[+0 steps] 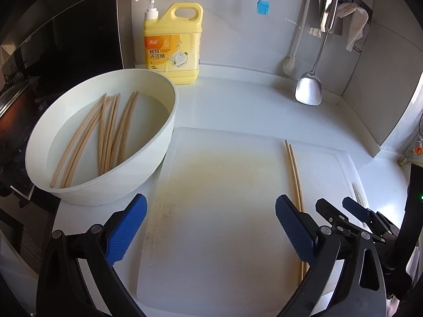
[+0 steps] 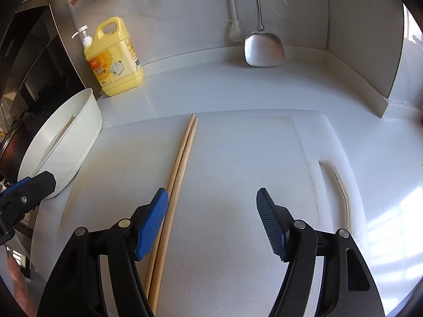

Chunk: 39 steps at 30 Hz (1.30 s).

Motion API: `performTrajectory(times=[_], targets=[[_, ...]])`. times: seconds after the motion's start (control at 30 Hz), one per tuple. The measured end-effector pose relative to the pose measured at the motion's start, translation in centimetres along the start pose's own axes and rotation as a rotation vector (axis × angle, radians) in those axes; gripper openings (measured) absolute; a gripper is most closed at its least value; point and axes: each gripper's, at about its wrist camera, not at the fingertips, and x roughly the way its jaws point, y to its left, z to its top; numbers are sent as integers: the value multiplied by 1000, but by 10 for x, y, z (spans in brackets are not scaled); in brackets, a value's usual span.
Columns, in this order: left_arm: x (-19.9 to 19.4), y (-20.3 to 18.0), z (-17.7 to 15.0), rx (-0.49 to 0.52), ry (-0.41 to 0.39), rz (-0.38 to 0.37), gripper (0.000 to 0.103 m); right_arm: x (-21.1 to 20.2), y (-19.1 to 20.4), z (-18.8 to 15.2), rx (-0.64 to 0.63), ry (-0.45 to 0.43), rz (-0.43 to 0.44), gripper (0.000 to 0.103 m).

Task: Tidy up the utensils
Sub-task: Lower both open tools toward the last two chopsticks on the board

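While both tongs gape wide and empty, my right one risks nudging the chopstick pair off the cutting board.

yellow bottle; tan chopsticks; white bowl

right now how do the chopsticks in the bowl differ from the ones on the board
The chopsticks in the bowl are many, fanned and crossing; the pair on the board is two, side by side. The bowl ones lean on its wall; the board pair lies flat. Both sets are the same pale wood.
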Motion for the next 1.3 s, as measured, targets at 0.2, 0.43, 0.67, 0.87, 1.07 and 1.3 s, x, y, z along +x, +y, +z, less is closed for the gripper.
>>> performTrajectory(times=[0.2, 0.43, 0.67, 0.87, 1.07, 1.3], targets=[[5, 4, -2, -7, 2, 11, 96, 3, 7, -1, -30, 6, -13, 66], [7, 5, -6, 1, 1, 25, 96, 8, 9, -3, -33, 19, -41, 66], [9, 2, -8, 1, 5, 21, 96, 8, 10, -4, -47, 32, -50, 66], [9, 0, -9, 8, 8, 20, 96, 7, 12, -4, -86, 32, -100, 66], [11, 2, -9, 5, 13, 19, 96, 4, 3, -3, -54, 26, -86, 66], [10, 0, -11, 6, 19, 17, 96, 8, 15, -6, -89, 45, -70, 66]])
